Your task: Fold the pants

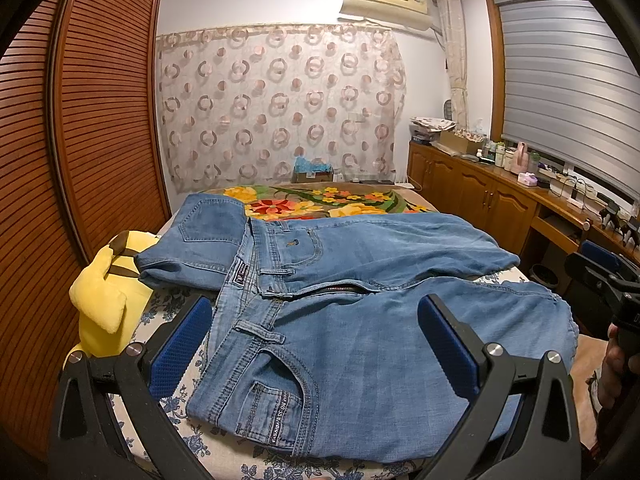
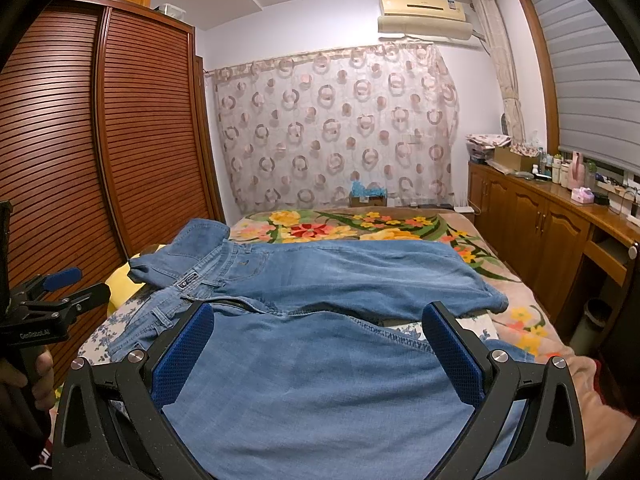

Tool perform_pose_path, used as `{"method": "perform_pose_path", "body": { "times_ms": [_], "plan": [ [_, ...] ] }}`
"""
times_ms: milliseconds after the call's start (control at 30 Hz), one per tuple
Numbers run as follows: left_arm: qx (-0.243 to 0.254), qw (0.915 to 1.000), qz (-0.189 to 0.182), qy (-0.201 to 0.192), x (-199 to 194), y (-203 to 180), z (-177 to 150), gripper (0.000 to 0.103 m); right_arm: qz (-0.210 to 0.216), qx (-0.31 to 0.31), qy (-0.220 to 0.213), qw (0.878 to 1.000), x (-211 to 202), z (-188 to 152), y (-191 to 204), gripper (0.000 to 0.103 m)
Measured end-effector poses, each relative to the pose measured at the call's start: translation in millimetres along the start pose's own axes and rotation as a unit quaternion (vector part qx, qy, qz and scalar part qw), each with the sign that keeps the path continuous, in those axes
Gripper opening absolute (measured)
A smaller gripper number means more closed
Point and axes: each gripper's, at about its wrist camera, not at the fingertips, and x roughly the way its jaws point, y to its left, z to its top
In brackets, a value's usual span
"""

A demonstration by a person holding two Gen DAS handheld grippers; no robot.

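Left gripper (image 1: 316,344): we hold it with the jaws spread wide, nothing between the blue pads; it hovers over the waistband part of the jeans, near the front pocket at 6 o'clock of the left wrist view.
Right gripper (image 2: 318,354): jaws also spread wide and gripping nothing; it hovers over the nearer leg, at 6 o'clock of its own view.
Jeans (image 1: 360,280): light blue, they lie flat on the bed, waist toward 9 o'clock, legs toward 3 o'clock; the zipper is open, and the far leg lies above the near one in the view.
Bed (image 1: 168,308): a white sheet with blue flowers is under the jeans.
Blanket (image 1: 320,198): flowered, at 12 o'clock behind the jeans.
Yellow pillow (image 1: 100,292): at 9 o'clock, just beside the waist.
Wardrobe (image 1: 80,120): brown slatted doors, from 9 to 11 o'clock.
Cabinets (image 1: 480,192): wooden, at 3 o'clock, many small things on top.
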Motion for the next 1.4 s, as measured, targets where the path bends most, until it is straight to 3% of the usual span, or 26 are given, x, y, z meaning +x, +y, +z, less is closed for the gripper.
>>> {"method": "perform_pose_path", "body": {
  "times_ms": [1000, 1400],
  "plan": [
    [0.003, 1.0000, -0.002, -0.002, -4, -7, 3, 0.103, 0.000, -0.002, -0.001, 1.000, -2, 0, -1, 0.103],
    [-0.010, 0.9989, 0.011, 0.044, 16, 16, -17, 0.103, -0.004, 0.000, 0.026, 1.000, 11, -7, -8, 0.103]
  ]
}}
